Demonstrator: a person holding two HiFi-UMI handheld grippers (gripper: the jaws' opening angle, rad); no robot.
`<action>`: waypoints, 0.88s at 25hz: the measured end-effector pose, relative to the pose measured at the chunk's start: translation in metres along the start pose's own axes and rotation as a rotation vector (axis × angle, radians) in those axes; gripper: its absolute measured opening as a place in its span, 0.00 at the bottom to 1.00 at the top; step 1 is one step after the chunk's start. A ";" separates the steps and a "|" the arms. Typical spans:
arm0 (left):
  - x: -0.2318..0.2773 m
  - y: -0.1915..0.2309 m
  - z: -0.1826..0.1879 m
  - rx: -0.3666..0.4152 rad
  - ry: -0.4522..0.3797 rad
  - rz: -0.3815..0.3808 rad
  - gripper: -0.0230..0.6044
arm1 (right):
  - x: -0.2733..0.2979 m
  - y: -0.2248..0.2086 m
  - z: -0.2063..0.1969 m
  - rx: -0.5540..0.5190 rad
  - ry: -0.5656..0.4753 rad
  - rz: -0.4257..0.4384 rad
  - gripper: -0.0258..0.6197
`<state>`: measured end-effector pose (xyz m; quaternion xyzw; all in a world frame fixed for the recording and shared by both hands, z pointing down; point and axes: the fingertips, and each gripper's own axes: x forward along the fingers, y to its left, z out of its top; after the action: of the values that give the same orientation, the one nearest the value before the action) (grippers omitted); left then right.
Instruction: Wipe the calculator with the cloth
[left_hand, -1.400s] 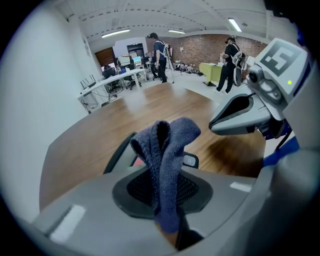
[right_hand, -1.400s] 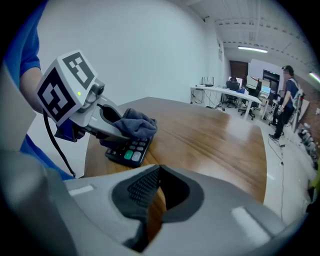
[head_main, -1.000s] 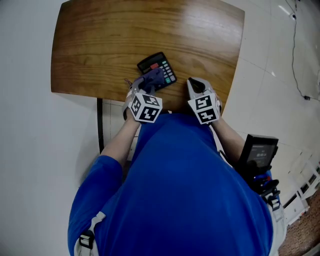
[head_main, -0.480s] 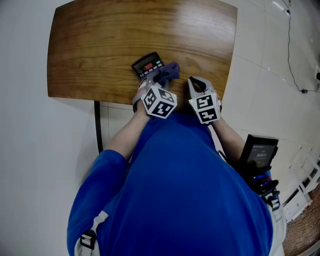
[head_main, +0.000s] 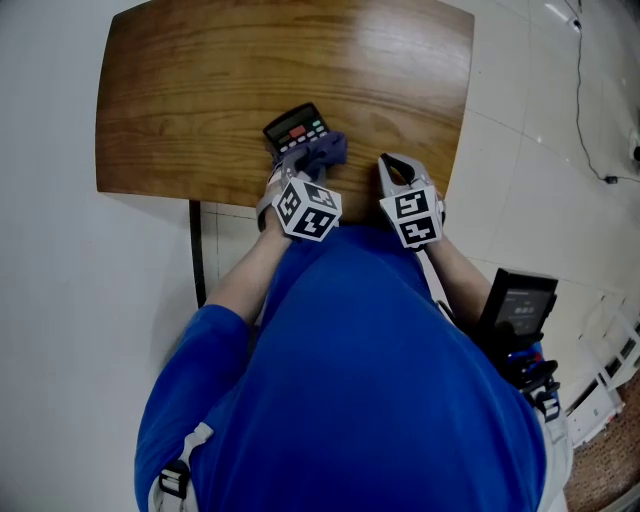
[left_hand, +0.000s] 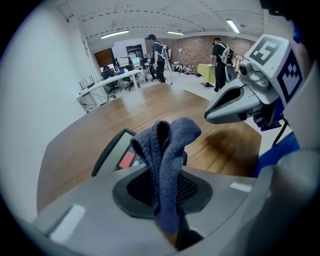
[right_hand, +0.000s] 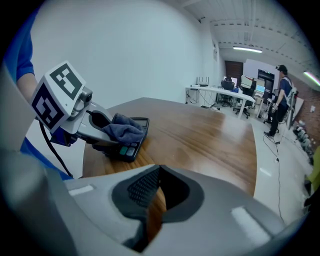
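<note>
**Q:** What is the left tool (left_hand: 165, 200) doing?

**A:** Its jaws are gripping a blue-grey terry cloth (left_hand: 167, 142). The cloth is passing between the two pads and bunching up in folds above them. The person's forearm, in a blue sleeve (head_main: 215, 340), is reaching to this tool from below in the head view.

**Q:** Where is the cloth lying in relation to the task item?

**A:** It is resting on the black desk calculator (head_main: 294, 128), covering the key area at the end nearer the person. The display end is pointing away from the person. A red key and some green keys are showing beside the cloth.

**Q:** Where is the calculator sitting?

**A:** It is lying flat and at a slant on the brown wooden bench with rounded corners (head_main: 220, 80), near the front edge.

**Q:** What is the right tool (right_hand: 154, 195) doing?

**A:** It is positioned just right of the calculator, near the bench's front edge and apart from both calculator and cloth. Its jaws are sitting together and gripping nothing; only a thin slit of bench wood is showing between the pads.

**Q:** Is anything lying farther right?

**A:** A black box-shaped device with a small screen (head_main: 518, 305) is hanging at the person's hip, off the bench.
</note>
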<state>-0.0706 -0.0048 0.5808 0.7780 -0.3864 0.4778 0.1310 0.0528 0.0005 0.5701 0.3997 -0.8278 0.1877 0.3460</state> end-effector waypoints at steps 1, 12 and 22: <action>-0.003 0.003 -0.005 -0.007 0.005 0.006 0.14 | 0.000 0.001 0.001 -0.003 -0.001 0.003 0.04; -0.017 0.021 -0.041 -0.056 0.047 0.053 0.14 | 0.003 0.010 0.006 -0.021 -0.005 0.025 0.04; 0.019 -0.009 0.022 0.142 -0.016 -0.011 0.14 | 0.002 -0.002 0.006 -0.017 -0.011 -0.007 0.04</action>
<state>-0.0447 -0.0204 0.5874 0.7911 -0.3485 0.4971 0.0751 0.0508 -0.0054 0.5674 0.4007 -0.8299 0.1774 0.3454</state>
